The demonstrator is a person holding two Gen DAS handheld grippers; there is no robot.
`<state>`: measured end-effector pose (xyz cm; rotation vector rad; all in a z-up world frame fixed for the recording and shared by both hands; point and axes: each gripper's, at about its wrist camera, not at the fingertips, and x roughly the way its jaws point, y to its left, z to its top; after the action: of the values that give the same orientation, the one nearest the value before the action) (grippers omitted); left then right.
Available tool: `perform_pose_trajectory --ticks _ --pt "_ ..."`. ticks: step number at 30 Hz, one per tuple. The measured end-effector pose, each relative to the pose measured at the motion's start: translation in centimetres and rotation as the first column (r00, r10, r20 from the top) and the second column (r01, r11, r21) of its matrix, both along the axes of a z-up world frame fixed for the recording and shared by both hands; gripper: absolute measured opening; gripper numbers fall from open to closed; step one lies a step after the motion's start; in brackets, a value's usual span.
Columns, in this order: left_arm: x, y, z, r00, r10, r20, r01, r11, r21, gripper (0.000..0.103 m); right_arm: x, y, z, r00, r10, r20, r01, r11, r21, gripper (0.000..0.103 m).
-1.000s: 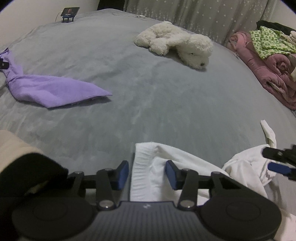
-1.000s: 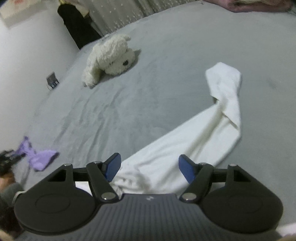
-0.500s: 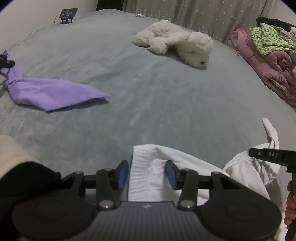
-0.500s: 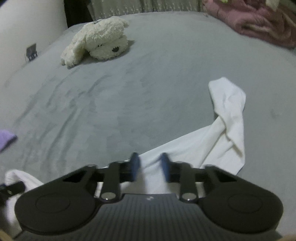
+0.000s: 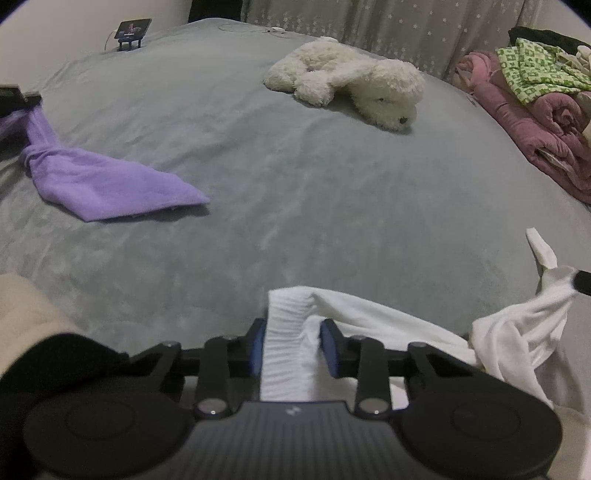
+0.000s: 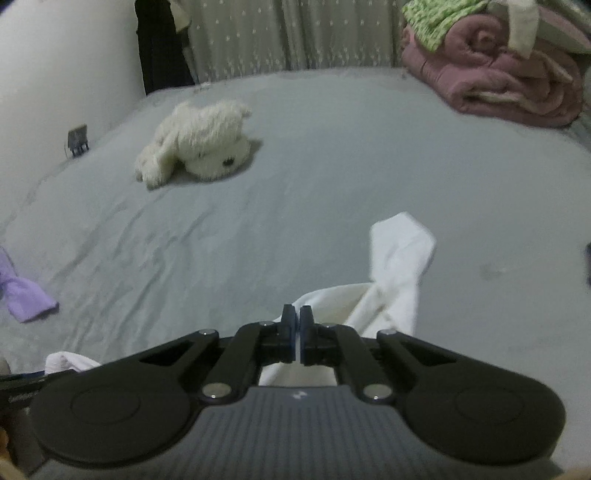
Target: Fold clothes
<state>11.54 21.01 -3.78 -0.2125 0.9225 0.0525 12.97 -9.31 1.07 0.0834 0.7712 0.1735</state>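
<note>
A white garment [image 5: 369,325] lies crumpled at the near edge of the grey bed [image 5: 295,184]. My left gripper [image 5: 291,339] has its jaws closing, and the ribbed waistband is bunched between its blue pads [image 5: 255,345]. My right gripper [image 6: 296,314] is shut on another part of the white garment [image 6: 399,258], which trails up and to the right over the bed. In the left wrist view the right gripper's dark tip [image 5: 583,282] shows at the right edge, with cloth hanging from it.
A purple cloth [image 5: 103,184] lies at the left. A white plush dog [image 5: 351,85] rests further back. A rolled pink blanket [image 5: 524,122] with a green patterned garment [image 5: 532,70] on it sits at the right. A phone on a stand [image 5: 131,31] is at the far left.
My right jaws closed on the white garment and lifted it off the bed. My left jaws narrowed around the waistband while the hand stayed put.
</note>
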Motion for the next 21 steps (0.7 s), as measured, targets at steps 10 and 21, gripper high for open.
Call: perform_pose_trajectory --ticks 10,21 --pt "-0.2 0.1 0.1 1.0 0.019 0.015 -0.019 1.0 -0.019 0.021 -4.6 -5.7 0.3 0.996 -0.069 0.054 0.07 0.997 -0.028 0.002" --pt "-1.2 -0.5 1.3 0.999 -0.008 0.044 0.007 0.999 0.04 0.003 -7.9 -11.4 -1.8 0.98 -0.199 0.022 0.2 0.978 -0.067 0.001"
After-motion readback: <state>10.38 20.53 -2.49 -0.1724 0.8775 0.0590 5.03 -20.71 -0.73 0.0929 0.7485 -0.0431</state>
